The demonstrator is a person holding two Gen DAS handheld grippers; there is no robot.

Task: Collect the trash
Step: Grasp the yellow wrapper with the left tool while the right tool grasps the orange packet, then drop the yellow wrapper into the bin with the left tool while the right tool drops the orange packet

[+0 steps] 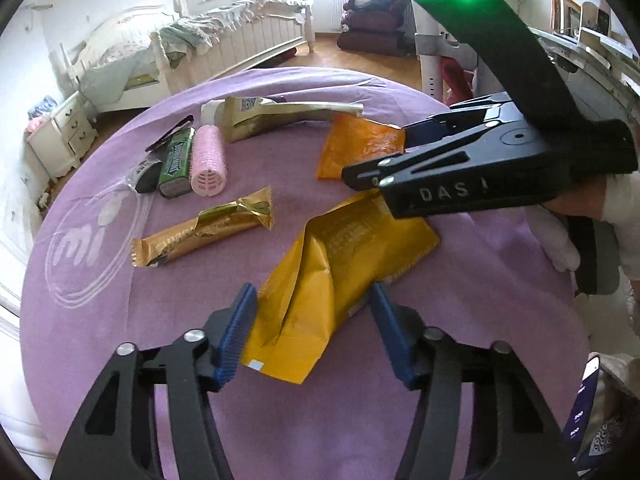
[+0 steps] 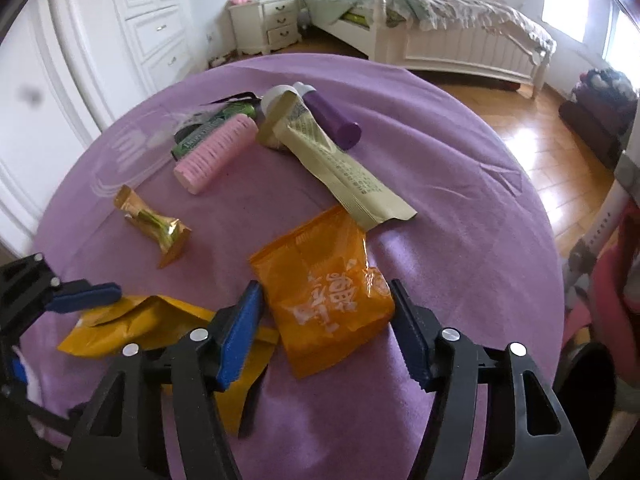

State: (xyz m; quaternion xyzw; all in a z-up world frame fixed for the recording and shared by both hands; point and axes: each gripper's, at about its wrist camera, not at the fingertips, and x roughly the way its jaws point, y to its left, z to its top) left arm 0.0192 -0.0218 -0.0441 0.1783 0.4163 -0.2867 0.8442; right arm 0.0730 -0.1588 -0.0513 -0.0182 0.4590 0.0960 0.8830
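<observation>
A crumpled yellow packet (image 1: 320, 280) lies on the purple table (image 1: 120, 340); my left gripper (image 1: 314, 320) is open with its blue pads on either side of the packet's near end. An orange packet (image 2: 324, 288) lies between the open blue pads of my right gripper (image 2: 326, 320); it also shows in the left wrist view (image 1: 356, 148), with the right gripper's body over it. A gold bar wrapper (image 1: 204, 232), a long beige sachet (image 2: 344, 172), a green gum pack (image 1: 174, 164) and a small dark wrapper (image 1: 146, 172) lie further out.
A pink hair roller (image 1: 208, 160), a purple tube (image 2: 328, 116) and a white cap (image 2: 274, 98) lie among the wrappers. The yellow packet also shows at the right wrist view's lower left (image 2: 160, 332). A bed (image 2: 440, 32), a nightstand (image 2: 268, 24) and wardrobes (image 2: 120, 40) surround the table.
</observation>
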